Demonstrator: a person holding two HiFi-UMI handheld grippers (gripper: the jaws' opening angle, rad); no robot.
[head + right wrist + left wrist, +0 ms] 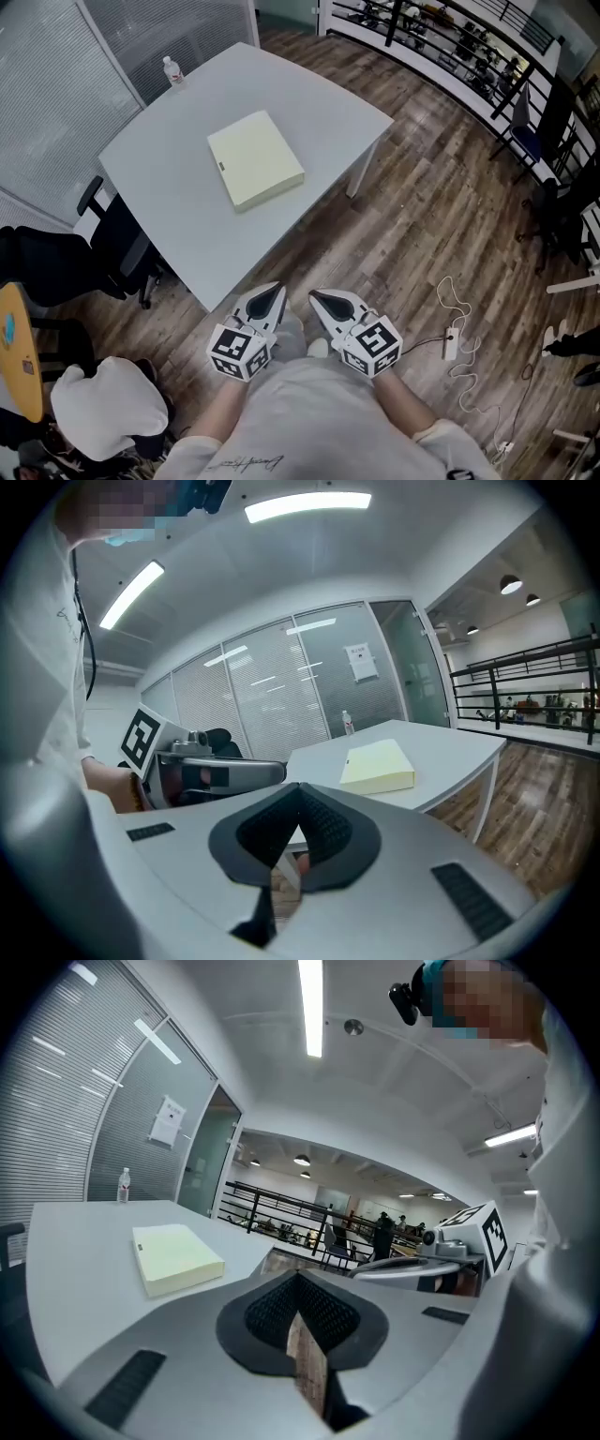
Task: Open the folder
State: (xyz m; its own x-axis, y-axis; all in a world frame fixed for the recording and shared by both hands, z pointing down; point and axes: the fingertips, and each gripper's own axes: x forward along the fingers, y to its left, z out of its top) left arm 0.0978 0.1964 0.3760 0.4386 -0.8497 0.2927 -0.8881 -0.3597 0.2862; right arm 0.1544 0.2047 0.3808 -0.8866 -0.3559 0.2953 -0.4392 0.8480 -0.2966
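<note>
- Grey-white left claw [270,294] and right claw [321,300] are held side by side near the person's chest, each with jaws pressed together on nothing; the hands are mostly hidden.
- Beyond them is the white tabletop [178,211], with a black chair [117,239] half tucked under it.
- The pale yellow folder [255,159] lies closed mid-tabletop, well apart from both claws.
- A bottle [173,73] stands at the far corner, its label unreadable.

Office, open-plan. Glass partition walls with blinds [47,94], white meeting table [159,178], black swivel chair [120,246], strip ceiling lights [312,1007], railing [281,1209] before desk area with people.
</note>
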